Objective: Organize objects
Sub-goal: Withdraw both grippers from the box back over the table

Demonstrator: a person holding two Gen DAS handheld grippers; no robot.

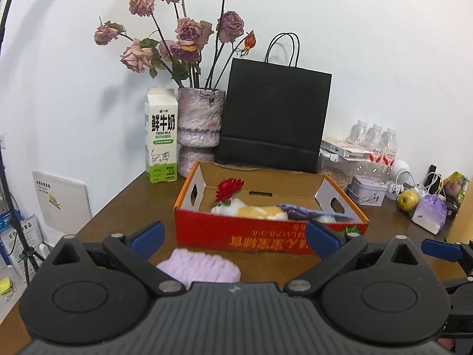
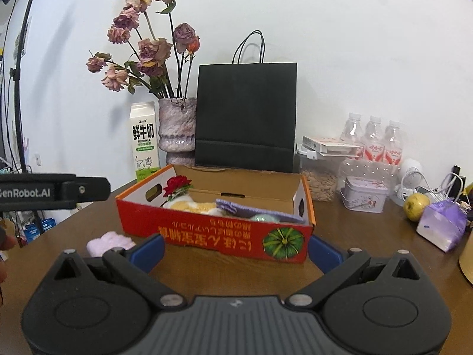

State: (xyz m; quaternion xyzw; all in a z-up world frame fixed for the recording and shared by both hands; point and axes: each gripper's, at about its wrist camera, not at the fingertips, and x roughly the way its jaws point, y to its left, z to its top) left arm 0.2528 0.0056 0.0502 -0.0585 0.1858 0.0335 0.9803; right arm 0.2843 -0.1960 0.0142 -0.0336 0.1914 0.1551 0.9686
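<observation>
So the fluffy lilac cloth [image 1: 198, 266] is lying on the brown table [image 1: 124, 210], right in front of the red cardboard box [image 1: 254, 236] and not inside it. In the left wrist view it sits low between the left gripper [image 1: 235, 235] fingers, whose blue pads [image 1: 147, 236] are spread wide apart with nothing in them. From the right wrist camera the same cloth [image 2: 109, 244] shows just left of that gripper's left finger.

The right gripper [image 2: 236, 250] is also wide open and empty, pointing at the box front [image 2: 215, 236] with the green pumpkin picture [image 2: 283, 242]. Inside the box there's a red flower [image 1: 229, 189], a white-and-yellow plush thing [image 1: 251, 210], a purple cloth [image 1: 310, 210] and something pale green and round [image 1: 326, 218]; hard to say what that last one is, it's mostly hidden.

Behind the box: a milk carton [image 1: 161, 136], a mottled vase [image 1: 199, 124] of dried roses [image 1: 183, 32], and a black paper bag [image 1: 273, 115] against the white wall. Off to the right are water bottles [image 1: 374, 142], a small tin [image 1: 368, 190], a yellow-green apple [image 1: 408, 200] and a purple packet [image 1: 428, 214].
</observation>
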